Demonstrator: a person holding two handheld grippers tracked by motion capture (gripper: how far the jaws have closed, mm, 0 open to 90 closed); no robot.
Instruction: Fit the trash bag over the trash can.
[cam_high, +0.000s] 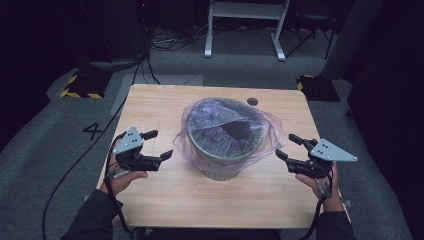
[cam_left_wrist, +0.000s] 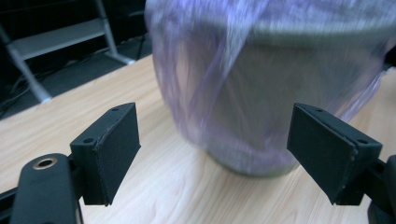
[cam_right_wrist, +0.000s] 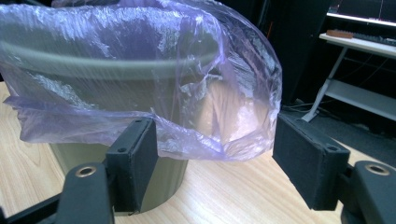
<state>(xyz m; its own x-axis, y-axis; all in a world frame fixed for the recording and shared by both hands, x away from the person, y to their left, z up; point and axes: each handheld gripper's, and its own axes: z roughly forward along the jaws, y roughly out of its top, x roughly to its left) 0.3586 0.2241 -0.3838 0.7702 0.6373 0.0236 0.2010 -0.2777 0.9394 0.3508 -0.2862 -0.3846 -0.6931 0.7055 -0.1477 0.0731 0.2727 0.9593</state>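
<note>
A grey-green waste bin (cam_high: 225, 160) stands upright near the middle of the light wooden counter (cam_high: 165, 200), a little toward its far edge, and a thin purple plastic bag (cam_high: 200, 130) lines it, its mouth folded out over the rim and hanging loosely down the outer wall. In the high view the film is slack across the top, with a dark opening right of centre, and the bag's skirt flares wider than the bin on both sides. The left tongs (cam_high: 161, 145) hover just beside the bin's left flank, jaws spread apart with nothing between them; in the left gripper view the two black pads (cam_left_wrist: 112, 154) frame the bin (cam_left_wrist: 252, 116) and the blurred purple film (cam_left_wrist: 187, 79), with bare wood between pads and bin. The right tongs (cam_high: 289, 147) stand on the opposite side, near the bag's right edge, jaws likewise apart and clamped on nothing. In the right gripper view the bag's (cam_right_wrist: 187, 93) hanging hem droops to the level of the near pad (cam_right_wrist: 135, 163); whether it brushes that pad cannot be told, while the other pad stands clear to the side. A hand (cam_high: 122, 179) holds each tool from the near edge of the counter, dark sleeves behind. A small dark round hole (cam_high: 252, 101) sits in the counter beyond the bin. Grey carpet surrounds the counter, with a white frame leg (cam_high: 280, 35) farther back.
</note>
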